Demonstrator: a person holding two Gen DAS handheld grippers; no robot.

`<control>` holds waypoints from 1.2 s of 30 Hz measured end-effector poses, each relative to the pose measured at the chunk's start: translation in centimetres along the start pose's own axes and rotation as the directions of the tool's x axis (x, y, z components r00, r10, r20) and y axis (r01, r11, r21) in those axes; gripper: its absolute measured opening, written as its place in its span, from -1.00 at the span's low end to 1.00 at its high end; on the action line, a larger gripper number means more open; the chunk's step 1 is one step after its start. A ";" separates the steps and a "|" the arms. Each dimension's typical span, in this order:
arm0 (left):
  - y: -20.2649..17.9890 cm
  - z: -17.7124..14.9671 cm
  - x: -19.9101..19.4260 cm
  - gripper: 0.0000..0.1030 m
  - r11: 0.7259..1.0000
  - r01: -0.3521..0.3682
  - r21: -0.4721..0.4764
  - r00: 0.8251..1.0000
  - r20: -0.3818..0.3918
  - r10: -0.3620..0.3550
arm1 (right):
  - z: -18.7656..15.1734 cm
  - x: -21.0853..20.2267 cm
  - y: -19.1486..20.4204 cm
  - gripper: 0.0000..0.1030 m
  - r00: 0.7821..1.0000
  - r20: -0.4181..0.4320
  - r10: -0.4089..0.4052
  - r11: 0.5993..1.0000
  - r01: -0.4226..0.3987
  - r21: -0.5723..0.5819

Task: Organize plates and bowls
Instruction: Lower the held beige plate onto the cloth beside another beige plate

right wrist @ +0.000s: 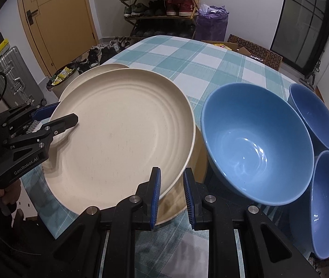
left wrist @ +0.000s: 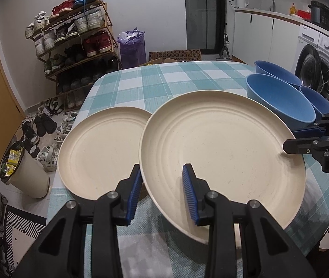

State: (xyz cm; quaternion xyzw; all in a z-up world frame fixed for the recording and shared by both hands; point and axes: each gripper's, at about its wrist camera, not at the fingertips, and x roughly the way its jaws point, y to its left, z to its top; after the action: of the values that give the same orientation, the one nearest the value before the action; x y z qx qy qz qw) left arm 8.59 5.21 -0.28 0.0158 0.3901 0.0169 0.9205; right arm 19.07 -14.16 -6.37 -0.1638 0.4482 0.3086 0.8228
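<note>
**Cream plate carried by its rim on both sides**

Cream, ridged and matte, the large round plate (left wrist: 222, 153) fills the centre of the left wrist view, tilted and lifted off the checked teal-and-white cloth of the counter (left wrist: 164, 78). The left gripper (left wrist: 164, 194) pinches the plate's near rim between its blue pads at the bottom of that frame. The right gripper (right wrist: 171, 194) does the same at the bottom of the right wrist view, its jaws nearly pressed together on the thin edge.

A second cream plate (left wrist: 99, 148) lies flat on the counter at centre left, partly under the raised one's edge. Three blue glazed bowls sit at right, the largest blue bowl (right wrist: 257, 143) just beside the held plate.

The plate looks stiff and light, probably a plastic or fibre composite rather than ceramic, so it should not flex. Its smooth rim could slide in the pads if tilted further; the raised lip at opposite edges is the soundest hold. The bowls look glossy, heavier and more breakable.
</note>
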 end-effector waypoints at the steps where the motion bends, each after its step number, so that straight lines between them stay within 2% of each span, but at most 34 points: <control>1: -0.1 0.0 0.2 -0.35 1.000 -0.001 0.002 1.000 -0.005 0.001 | -0.1 0.1 0.0 -0.61 1.000 -0.001 0.002 1.000 -0.002 0.002; 13: -1.0 -0.2 1.6 -0.35 1.000 0.001 0.021 0.999 -0.034 0.000 | -1.2 1.2 -1.0 -0.61 1.000 -0.013 0.015 0.999 -0.015 0.039; 36: -1.9 -0.4 3.0 -0.35 0.998 -0.025 0.055 0.998 -0.061 0.029 | -1.5 2.8 -0.9 -0.61 0.998 -0.055 -0.025 0.999 0.027 0.027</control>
State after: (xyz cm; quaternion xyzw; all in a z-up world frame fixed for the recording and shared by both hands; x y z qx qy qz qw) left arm 10.40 3.47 -2.77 0.0457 0.4182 0.0193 0.9070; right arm 19.86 -14.67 -9.52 -0.1665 0.4727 0.2869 0.8164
